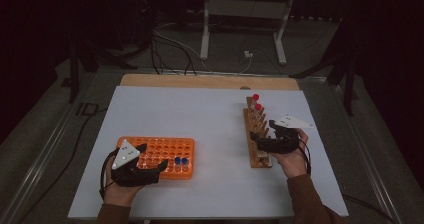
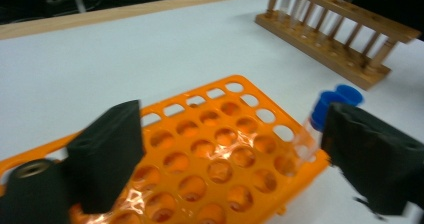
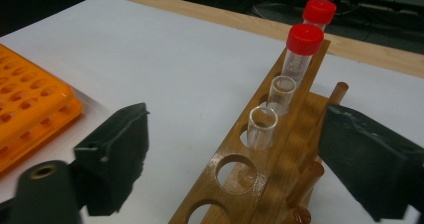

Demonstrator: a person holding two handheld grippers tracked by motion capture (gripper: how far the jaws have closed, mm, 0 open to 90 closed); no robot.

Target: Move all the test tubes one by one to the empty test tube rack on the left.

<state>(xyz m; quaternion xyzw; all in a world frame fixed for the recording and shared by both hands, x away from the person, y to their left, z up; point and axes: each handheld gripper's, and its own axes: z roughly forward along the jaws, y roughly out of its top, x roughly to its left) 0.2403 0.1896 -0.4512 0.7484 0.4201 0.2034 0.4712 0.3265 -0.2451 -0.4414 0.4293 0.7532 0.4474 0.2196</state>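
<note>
- A white table (image 1: 210, 134) carries two racks: an orange tube rack (image 1: 162, 154) at the near left and a wooden test-tube rack (image 1: 256, 134) at the right, well apart from each other.
- The left gripper (image 1: 150, 166) sits over the near edge of the orange tube rack, held in the person's left hand (image 1: 120, 186). In the left gripper view its jaws stand spread wide over the rack's holes and pinch nothing.
- Two blue-capped tubes (image 2: 327, 106) stand side by side in the orange tube rack at its right end; in the left gripper view one jaw is just beside them, and contact cannot be told.
- The right gripper (image 1: 265, 143) is at the near half of the wooden test-tube rack, held in the right hand (image 1: 292, 159). In the right gripper view its jaws are spread on either side of the rack, gripping nothing.
- Two red-capped tubes (image 3: 307, 44) stand upright at the far end of the wooden test-tube rack.
- Two open clear tubes (image 3: 270, 111) stand in the next holes toward the gripper; the holes nearest it are vacant.
- A grey triangular plate (image 1: 295, 121) tops the right gripper.
</note>
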